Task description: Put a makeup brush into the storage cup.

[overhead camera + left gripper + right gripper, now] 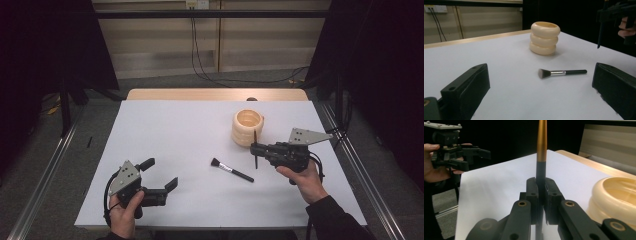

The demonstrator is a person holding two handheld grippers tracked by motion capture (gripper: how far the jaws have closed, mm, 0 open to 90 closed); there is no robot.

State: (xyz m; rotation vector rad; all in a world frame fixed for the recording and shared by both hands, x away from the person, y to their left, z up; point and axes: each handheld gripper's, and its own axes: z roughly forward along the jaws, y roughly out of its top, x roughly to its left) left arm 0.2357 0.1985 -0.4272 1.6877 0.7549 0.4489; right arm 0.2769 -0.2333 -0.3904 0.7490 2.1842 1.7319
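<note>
A cream holder (pixel 247 127) made of three stacked rings stands upright at the right of the white table (pixel 165 130). A black-handled makeup brush (pixel 231 170) lies flat near the middle, bristles to the left. My right gripper (pixel 255 148) hovers just in front of the holder, shut on a slim black-and-gold stick (pixel 541 157) that it holds upright; the stick's dark end (pixel 255 159) hangs below the jaws. My left gripper (pixel 160 173) rests low at the front left, open and holding nothing. Between its wide jaws I see the brush (pixel 561 73) and the holder (pixel 544 37).
A wooden strip (pixel 215 94) borders the table's far edge. Metal rails (pixel 50 165) run along both sides on the floor. Cables (pixel 200 60) hang down the back wall. In the right gripper view, the left gripper (pixel 461 155) shows across the table, in a hand.
</note>
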